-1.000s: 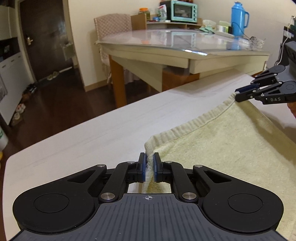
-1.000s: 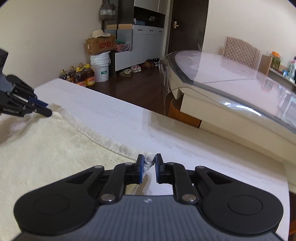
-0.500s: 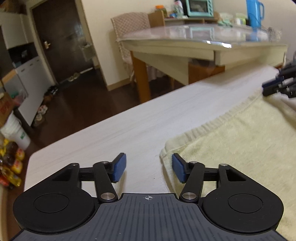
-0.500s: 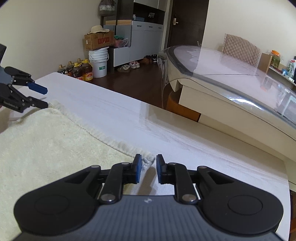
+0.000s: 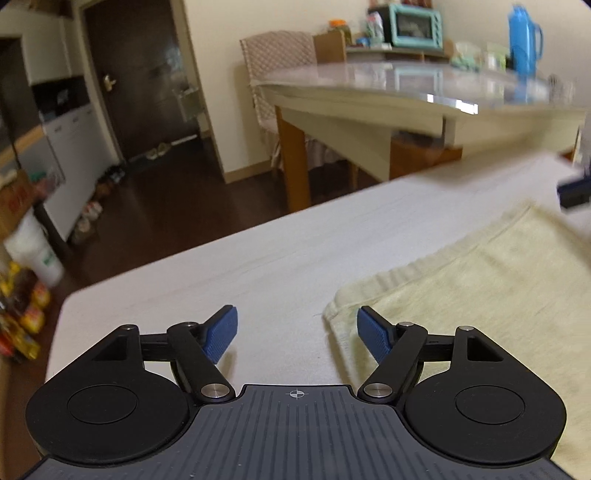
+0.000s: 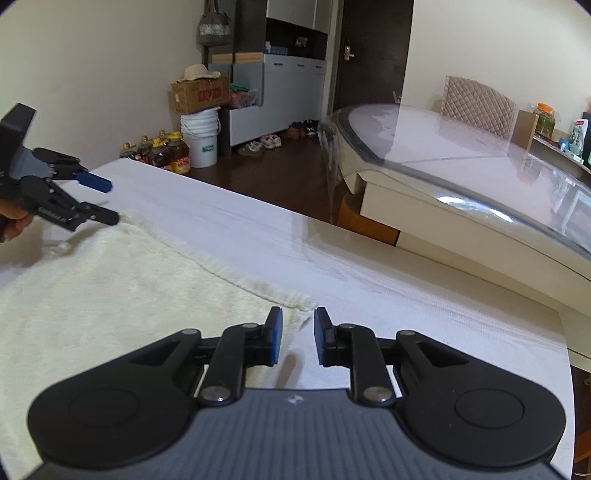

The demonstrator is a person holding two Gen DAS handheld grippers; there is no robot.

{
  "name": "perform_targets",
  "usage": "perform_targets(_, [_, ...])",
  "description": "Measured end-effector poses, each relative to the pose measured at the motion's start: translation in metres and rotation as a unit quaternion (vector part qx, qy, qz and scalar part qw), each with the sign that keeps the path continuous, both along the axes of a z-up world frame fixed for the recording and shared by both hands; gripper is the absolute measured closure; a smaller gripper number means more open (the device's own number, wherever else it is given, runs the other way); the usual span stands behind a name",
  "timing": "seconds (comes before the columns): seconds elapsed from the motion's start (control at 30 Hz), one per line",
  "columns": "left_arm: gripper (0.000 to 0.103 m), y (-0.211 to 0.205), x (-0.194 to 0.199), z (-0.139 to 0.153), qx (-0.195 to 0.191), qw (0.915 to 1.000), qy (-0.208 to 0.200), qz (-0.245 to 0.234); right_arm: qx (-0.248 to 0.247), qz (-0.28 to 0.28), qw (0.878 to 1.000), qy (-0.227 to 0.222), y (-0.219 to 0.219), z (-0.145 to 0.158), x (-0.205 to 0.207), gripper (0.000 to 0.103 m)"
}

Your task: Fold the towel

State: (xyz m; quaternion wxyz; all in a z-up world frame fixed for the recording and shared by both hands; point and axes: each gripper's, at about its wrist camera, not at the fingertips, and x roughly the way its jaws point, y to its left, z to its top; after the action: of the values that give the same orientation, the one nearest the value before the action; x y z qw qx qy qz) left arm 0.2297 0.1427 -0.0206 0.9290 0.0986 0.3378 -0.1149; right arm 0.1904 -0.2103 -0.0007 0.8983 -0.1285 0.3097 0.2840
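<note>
**Towel flat on the counter, both grippers letting go**

I see the pale yellow towel [image 5: 491, 288] lying flat on the white-covered counter [image 5: 258, 266], its far hem running parallel to the counter's far edge. My left gripper [image 5: 297, 330] sits at the towel's left far corner, jaws wide and still opening; the corner lies on the cloth just inside the right blue pad, not pinched. My right gripper [image 6: 297, 338] is at the opposite far corner, jaws narrowly parted and opening, the corner tip between the pads but not gripped. Nothing else lies on the counter near the towel. Beyond the towel stands a glass-topped dining table [image 6: 461, 162] with a quilted chair [image 5: 280, 62]; behind it, a teal oven [image 5: 413, 24] and blue flask [image 5: 522, 38]. Left of the towel: oil bottles [image 6: 162, 151], a white bucket [image 6: 201, 140], a dark door [image 5: 144, 74].
</note>
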Motion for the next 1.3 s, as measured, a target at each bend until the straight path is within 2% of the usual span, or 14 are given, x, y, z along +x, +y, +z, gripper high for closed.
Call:
perform_targets(0.07, [0.018,0.005,-0.011,0.007,-0.004,1.0000,-0.004,-0.002,0.007,0.018,1.000,-0.006,-0.003,0.009,-0.018,0.066])
perform_targets(0.13, [0.016,0.008,-0.023,0.012,-0.002,0.9999,-0.005,-0.011,0.015,0.048,0.999,-0.011,-0.009,0.019,-0.043,0.060])
perform_targets(0.3, [0.010,0.009,-0.064,0.020,0.002,0.9976,-0.009,-0.069,-0.012,0.121,0.992,-0.030,-0.014,0.029,-0.102,0.055])
perform_targets(0.57, [0.010,-0.004,-0.148,0.021,0.004,0.9755,-0.023,-0.219,-0.103,0.226,0.966,-0.073,-0.011,0.016,-0.179,0.050])
perform_targets(0.63, [0.010,-0.009,-0.163,0.020,0.013,0.9696,-0.024,-0.243,-0.127,0.240,0.959,-0.078,-0.007,0.009,-0.188,0.052])
perform_targets(0.73, [0.010,-0.017,-0.180,0.018,0.022,0.9622,-0.027,-0.270,-0.156,0.246,0.953,-0.083,0.000,-0.001,-0.191,0.063])
perform_targets(0.8, [0.010,-0.020,-0.188,0.017,0.022,0.9585,-0.027,-0.283,-0.171,0.250,0.949,-0.089,0.004,-0.006,-0.190,0.063])
perform_targets(1.03, [0.010,-0.021,-0.206,0.013,0.019,0.9539,-0.031,-0.298,-0.218,0.259,0.934,-0.110,0.008,-0.017,-0.186,0.068])
perform_targets(1.1, [0.010,-0.022,-0.210,0.011,0.022,0.9530,-0.033,-0.300,-0.222,0.263,0.932,-0.115,0.008,-0.019,-0.187,0.079])
perform_targets(1.13, [0.010,-0.024,-0.212,0.009,0.027,0.9521,-0.035,-0.303,-0.225,0.263,0.931,-0.116,0.009,-0.020,-0.187,0.090])
perform_targets(1.17, [0.013,-0.025,-0.214,0.008,0.032,0.9512,-0.037,-0.305,-0.226,0.262,0.931,-0.119,0.009,-0.021,-0.187,0.096])
perform_targets(1.2, [0.016,-0.026,-0.215,0.008,0.037,0.9504,-0.039,-0.306,-0.223,0.260,0.931,-0.124,0.008,-0.020,-0.188,0.096])
perform_targets(1.27, [0.032,-0.029,-0.219,0.005,0.052,0.9462,-0.041,-0.317,-0.203,0.256,0.938,-0.114,0.006,-0.015,-0.187,0.096])
perform_targets(1.3, [0.036,-0.030,-0.220,0.005,0.060,0.9441,-0.042,-0.321,-0.195,0.251,0.942,-0.111,0.004,-0.013,-0.186,0.096])
